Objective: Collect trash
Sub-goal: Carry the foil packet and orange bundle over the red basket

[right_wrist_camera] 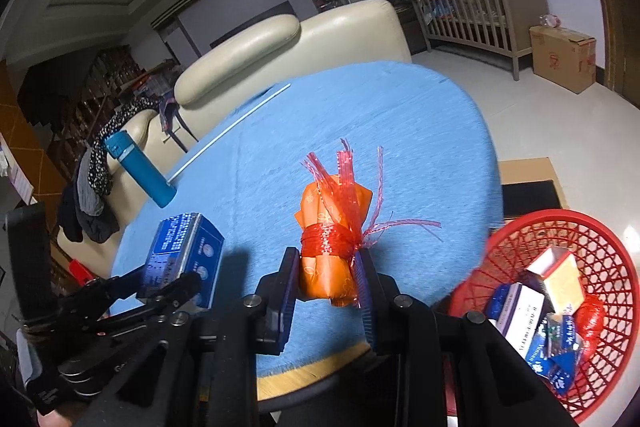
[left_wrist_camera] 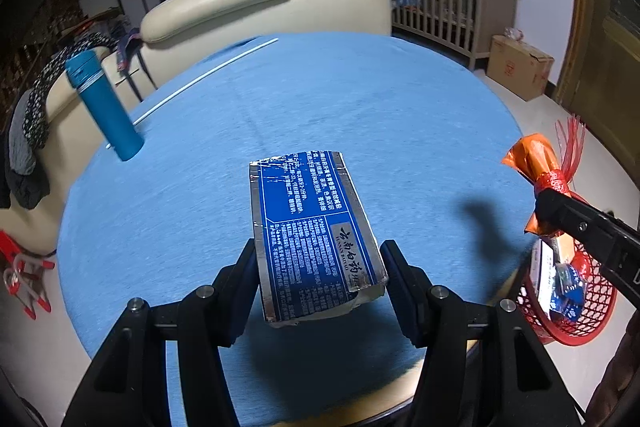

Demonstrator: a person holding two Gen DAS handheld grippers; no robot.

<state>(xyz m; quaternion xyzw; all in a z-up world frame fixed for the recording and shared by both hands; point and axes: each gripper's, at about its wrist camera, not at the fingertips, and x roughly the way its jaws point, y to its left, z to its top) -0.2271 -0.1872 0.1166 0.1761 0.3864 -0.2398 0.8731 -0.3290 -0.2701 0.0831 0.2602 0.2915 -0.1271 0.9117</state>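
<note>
My left gripper [left_wrist_camera: 318, 279] is shut on a blue and silver carton [left_wrist_camera: 310, 227] and holds it above the blue round table [left_wrist_camera: 320, 99]. The carton also shows at the left of the right wrist view [right_wrist_camera: 182, 255]. My right gripper [right_wrist_camera: 330, 291] is shut on an orange wrapper tied with red netting [right_wrist_camera: 330, 235], held above the table's near edge. The wrapper also shows at the right of the left wrist view [left_wrist_camera: 538, 163]. A red mesh basket [right_wrist_camera: 520, 227] holding several boxes and packets sits low at the right, beside the table.
A blue bottle [left_wrist_camera: 106, 107] stands at the table's left edge, with a white rod [left_wrist_camera: 204, 75] lying behind it. A cream sofa [left_wrist_camera: 240, 7] stands beyond the table. A crib [left_wrist_camera: 440, 3] and a cardboard box [left_wrist_camera: 520, 67] stand at the far right.
</note>
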